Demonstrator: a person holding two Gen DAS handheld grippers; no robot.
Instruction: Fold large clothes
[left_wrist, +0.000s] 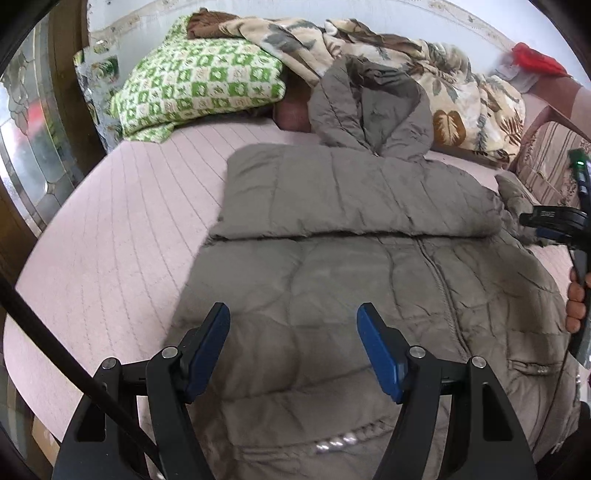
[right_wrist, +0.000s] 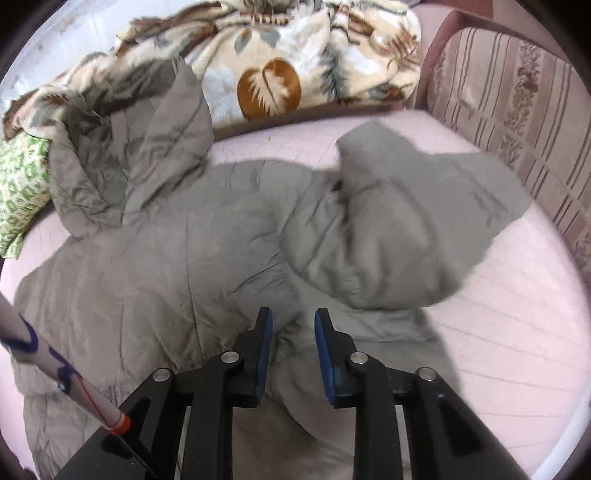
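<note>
A grey-brown padded jacket (left_wrist: 332, 288) lies front up on the pink quilted bed (left_wrist: 110, 229). One sleeve (left_wrist: 351, 195) is folded flat across its chest, and the hood (left_wrist: 369, 107) stands rumpled at the far end. My left gripper (left_wrist: 293, 314) hovers open over the jacket's lower half with nothing between its blue pads. In the right wrist view the other sleeve (right_wrist: 406, 229) is blurred and bunched at the jacket's (right_wrist: 166, 266) right side. My right gripper (right_wrist: 293, 321) stands narrowly open just above the fabric, pads not pressing on it. It also shows at the right edge (left_wrist: 532, 223), held by a hand (left_wrist: 576, 295).
A green checked blanket (left_wrist: 192, 88) and a leaf-print blanket (right_wrist: 277, 55) are piled at the far end of the bed. A striped upholstered bed end (right_wrist: 517, 110) rises on the right. A wooden door with patterned glass (left_wrist: 29, 129) stands at the left. Bare pink quilt (right_wrist: 498, 314) lies beside the jacket.
</note>
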